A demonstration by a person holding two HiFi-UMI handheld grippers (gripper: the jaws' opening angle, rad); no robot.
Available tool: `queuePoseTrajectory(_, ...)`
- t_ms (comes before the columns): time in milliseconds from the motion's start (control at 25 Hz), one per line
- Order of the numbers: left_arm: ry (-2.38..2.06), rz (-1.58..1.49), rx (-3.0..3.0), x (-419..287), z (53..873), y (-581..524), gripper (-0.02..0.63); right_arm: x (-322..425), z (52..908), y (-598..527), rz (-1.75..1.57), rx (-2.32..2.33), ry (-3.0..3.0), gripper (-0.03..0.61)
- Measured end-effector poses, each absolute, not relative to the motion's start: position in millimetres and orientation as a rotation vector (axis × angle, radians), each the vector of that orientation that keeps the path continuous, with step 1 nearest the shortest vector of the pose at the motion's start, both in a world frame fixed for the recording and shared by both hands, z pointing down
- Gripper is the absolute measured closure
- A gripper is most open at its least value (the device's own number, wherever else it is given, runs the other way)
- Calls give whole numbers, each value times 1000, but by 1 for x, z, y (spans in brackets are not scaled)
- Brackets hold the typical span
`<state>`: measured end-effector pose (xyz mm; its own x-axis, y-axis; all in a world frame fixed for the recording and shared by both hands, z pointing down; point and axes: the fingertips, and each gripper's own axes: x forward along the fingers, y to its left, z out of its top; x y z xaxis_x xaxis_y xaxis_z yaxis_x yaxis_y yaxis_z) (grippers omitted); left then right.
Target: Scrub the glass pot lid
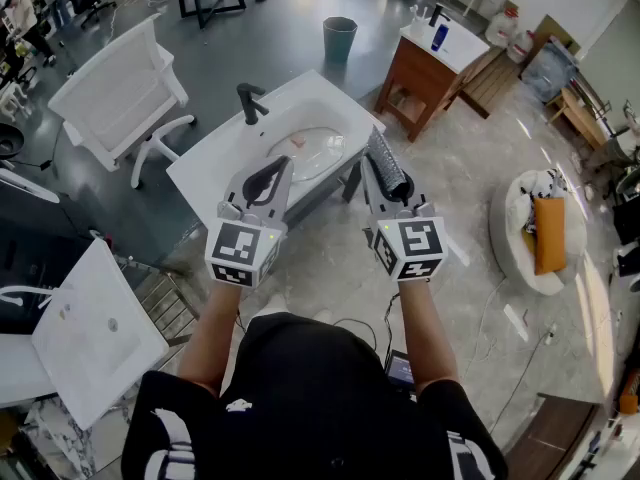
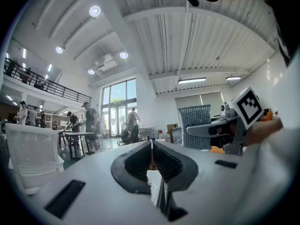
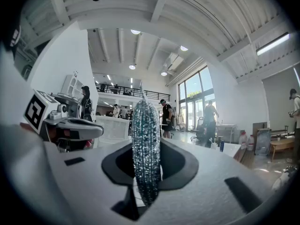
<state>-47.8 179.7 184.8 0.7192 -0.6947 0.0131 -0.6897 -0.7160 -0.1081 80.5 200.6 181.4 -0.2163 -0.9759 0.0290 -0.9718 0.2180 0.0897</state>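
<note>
The glass pot lid lies in the bowl of a white sink ahead of me, beside a black faucet. Both grippers are held up side by side just short of the sink's near edge, apart from the lid. My left gripper is shut with nothing between its ribbed jaws. My right gripper is shut on a glittery silver scrub sponge that sticks out past its tips. The lid does not show in either gripper view.
A white chair stands left of the sink. A wooden cabinet and a green bin stand beyond it. At the right is a round white seat with an orange cushion. A second white basin slab lies near left.
</note>
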Motion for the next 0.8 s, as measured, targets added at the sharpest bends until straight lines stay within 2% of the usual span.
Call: queuePoseTrajectory(800,1222,-119,-2809,-63,198,179,603,80,195,192,-26,1894,-2420,508)
